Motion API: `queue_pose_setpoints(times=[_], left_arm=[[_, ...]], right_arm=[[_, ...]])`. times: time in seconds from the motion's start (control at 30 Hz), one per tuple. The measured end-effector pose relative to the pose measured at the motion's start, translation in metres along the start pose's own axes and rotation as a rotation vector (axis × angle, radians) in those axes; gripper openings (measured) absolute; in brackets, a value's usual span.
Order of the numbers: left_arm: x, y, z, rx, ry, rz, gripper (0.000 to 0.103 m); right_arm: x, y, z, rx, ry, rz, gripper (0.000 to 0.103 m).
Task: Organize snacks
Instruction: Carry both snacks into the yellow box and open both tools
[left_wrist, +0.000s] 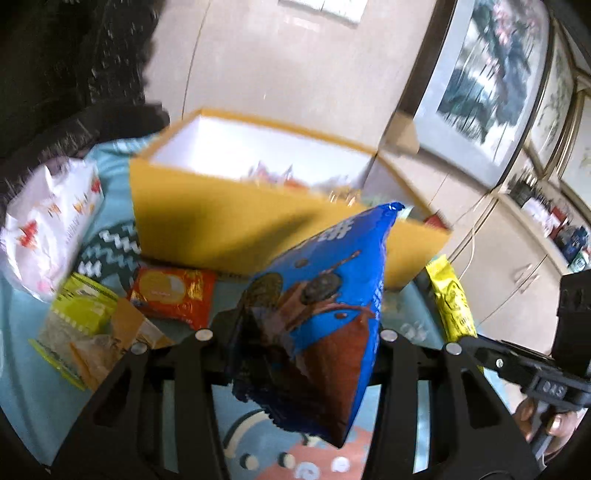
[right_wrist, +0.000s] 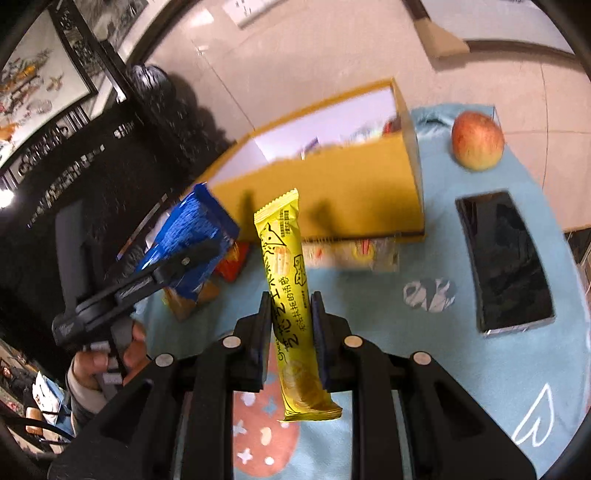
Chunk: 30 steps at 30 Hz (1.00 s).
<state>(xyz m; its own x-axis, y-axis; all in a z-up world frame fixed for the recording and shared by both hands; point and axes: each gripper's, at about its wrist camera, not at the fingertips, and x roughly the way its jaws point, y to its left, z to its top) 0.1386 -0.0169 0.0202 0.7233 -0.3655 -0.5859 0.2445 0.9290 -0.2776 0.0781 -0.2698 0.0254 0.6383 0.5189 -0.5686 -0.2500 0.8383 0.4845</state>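
Item: blue snack bag (left_wrist: 325, 306), light, crinkly, probably crushable; left gripper (left_wrist: 295, 332) fingers clamp its midsection. Yellow bar (right_wrist: 291, 295), slim, stiffish; right gripper (right_wrist: 291, 325) fingers pinch mid-length. Yellow box (left_wrist: 229, 229) at twelve o'clock.

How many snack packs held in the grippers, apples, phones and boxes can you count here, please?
Held snack packs: 2 (blue bag, yellow bar)
Apple: 1
Phone: 1
Yellow box: 1
Total: 5
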Motion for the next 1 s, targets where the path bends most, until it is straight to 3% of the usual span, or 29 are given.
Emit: queue_pose_setpoints(times=[0.17,0.33,0.5,0.7,0.73,0.77,0.8,1.0], left_arm=[[-0.028,-0.016,0.028,0.004,-0.091,0.029,0.047],[-0.018,-0.027,0.082,-0.05,-0.174,0.086,0.047],[0.026,-0.03,0.119,-0.06,-0.111,0.104,0.047],[0.086,-0.021,0.121,-0.087,-0.018,0.128,0.051],[0.092,-0.018,0.12,-0.101,-0.015,0.129,0.068],[0.095,-0.015,0.118,-0.115,-0.013,0.143,0.094],[0.096,-0.013,0.116,-0.136,-0.021,0.179,0.1],[0.063,-0.013,0.108,-0.154,-0.098,0.157,0.101]], right_arm=[[-0.029,0.016,0.032,-0.05,-0.152,-0.002,0.021],[-0.023,0.027,0.075,-0.072,-0.256,-0.006,0.021],[0.006,0.014,0.103,-0.017,-0.327,-0.048,0.021],[0.058,-0.017,0.122,0.012,-0.306,-0.149,0.024],[0.064,-0.021,0.123,0.01,-0.297,-0.156,0.041],[0.07,-0.026,0.122,0.015,-0.284,-0.166,0.052],[0.072,-0.033,0.117,0.035,-0.305,-0.174,0.071],[0.052,-0.018,0.114,-0.029,-0.364,-0.13,0.075]])
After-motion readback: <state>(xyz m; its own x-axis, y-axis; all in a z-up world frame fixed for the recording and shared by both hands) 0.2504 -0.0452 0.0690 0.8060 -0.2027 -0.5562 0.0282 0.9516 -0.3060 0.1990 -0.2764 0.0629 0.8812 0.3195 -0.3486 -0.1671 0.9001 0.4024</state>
